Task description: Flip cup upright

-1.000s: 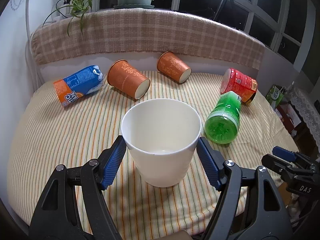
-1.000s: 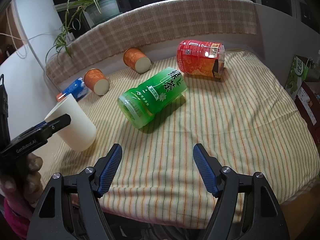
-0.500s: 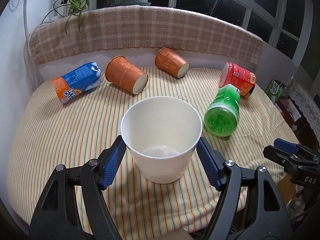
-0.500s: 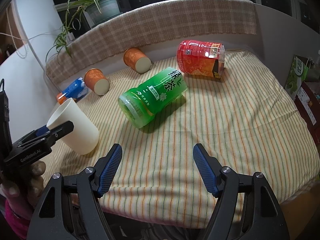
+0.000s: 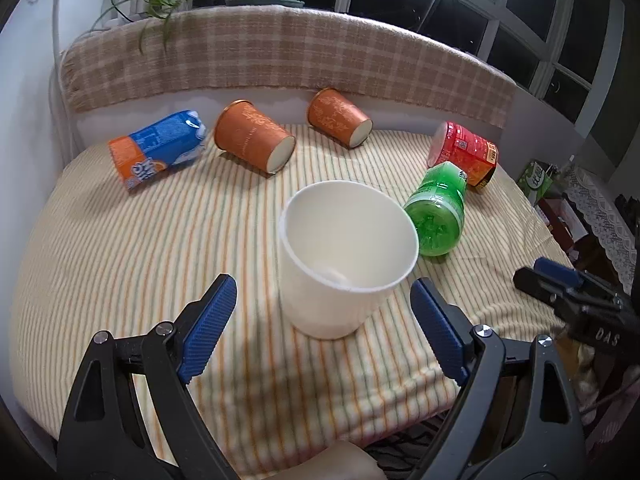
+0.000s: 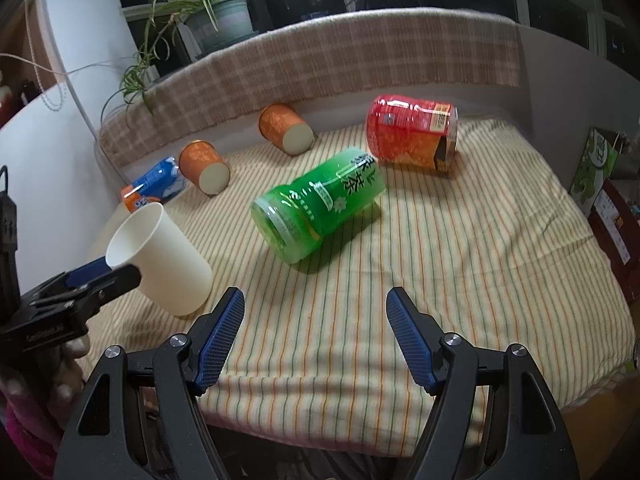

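A white paper cup (image 5: 344,260) stands mouth-up on the striped cloth (image 5: 160,240), free of my left gripper (image 5: 322,316), which is open just in front of it with its fingers apart from the cup's sides. In the right wrist view the cup (image 6: 160,256) looks tilted at the far left beside the left gripper's finger (image 6: 100,280). My right gripper (image 6: 314,336) is open and empty over the cloth's front part. Two orange cups (image 5: 254,140) (image 5: 338,116) lie on their sides at the back.
A green bottle (image 5: 438,208), a red can (image 5: 464,152) and a blue-orange can (image 5: 156,148) lie on their sides. A checked cushion (image 5: 280,52) backs the table, with a potted plant (image 6: 220,16) behind. The cloth's front edge is close to both grippers.
My left gripper let go of the white cup, opened wider and drew back and left. The cup stays on the cloth. My right gripper has barely moved.
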A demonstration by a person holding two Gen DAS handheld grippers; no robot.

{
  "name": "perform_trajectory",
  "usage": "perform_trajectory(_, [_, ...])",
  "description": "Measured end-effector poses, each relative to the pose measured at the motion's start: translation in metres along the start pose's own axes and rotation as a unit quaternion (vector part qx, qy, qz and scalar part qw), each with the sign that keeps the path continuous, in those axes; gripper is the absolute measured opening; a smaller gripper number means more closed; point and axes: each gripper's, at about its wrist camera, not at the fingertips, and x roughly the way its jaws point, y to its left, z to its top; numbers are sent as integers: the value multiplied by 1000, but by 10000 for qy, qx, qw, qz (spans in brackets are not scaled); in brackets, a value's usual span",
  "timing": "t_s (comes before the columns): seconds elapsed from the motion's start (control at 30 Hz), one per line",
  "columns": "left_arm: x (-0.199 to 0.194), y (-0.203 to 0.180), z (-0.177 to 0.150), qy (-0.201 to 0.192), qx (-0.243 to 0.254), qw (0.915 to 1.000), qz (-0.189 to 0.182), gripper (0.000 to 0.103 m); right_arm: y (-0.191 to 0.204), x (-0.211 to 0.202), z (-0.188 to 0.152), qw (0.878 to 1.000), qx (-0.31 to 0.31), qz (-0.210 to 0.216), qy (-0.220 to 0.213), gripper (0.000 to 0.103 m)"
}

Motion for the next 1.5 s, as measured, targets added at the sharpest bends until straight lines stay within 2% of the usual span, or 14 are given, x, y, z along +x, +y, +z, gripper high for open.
perform_trajectory(0.17, [-28,6,-3,-420,-14,9989,189,91,9,-8,3,9993,-192,-140,-281,74])
perform_trajectory(0.3, [-57,8,-3,-991,-1,9939,487,91,19,-15,6,9978,-347,-217,-530,74])
perform_trajectory(0.4, [-82,9,-3,-1499,-2,9858,760,92,27,-22,7,9954,-471,-318,-773,75])
perform_trajectory(0.53, [-107,8,-4,-1994,-19,9747,1007,99,37,-33,8,9909,-619,-454,-1108,78])
perform_trajectory(0.67, [-126,4,-8,-2325,89,9646,1239,101,42,-50,10,9841,-609,-567,-1567,80])
perform_trajectory(0.87, [-143,3,-11,-2532,5,9590,1277,102,46,-76,12,9704,-559,-795,-2209,82])
perform_trajectory(1.0, [-151,1,-11,-2585,-58,9573,1293,102,45,-90,12,9622,-518,-911,-2513,90])
perform_trajectory(1.17, [-154,-1,-12,-2556,-21,9576,1332,102,42,-100,12,9567,-456,-1012,-2689,90])
perform_trajectory(1.5, [-157,-2,-11,-2539,-20,9571,1397,102,38,-103,10,9545,-401,-1091,-2747,90])
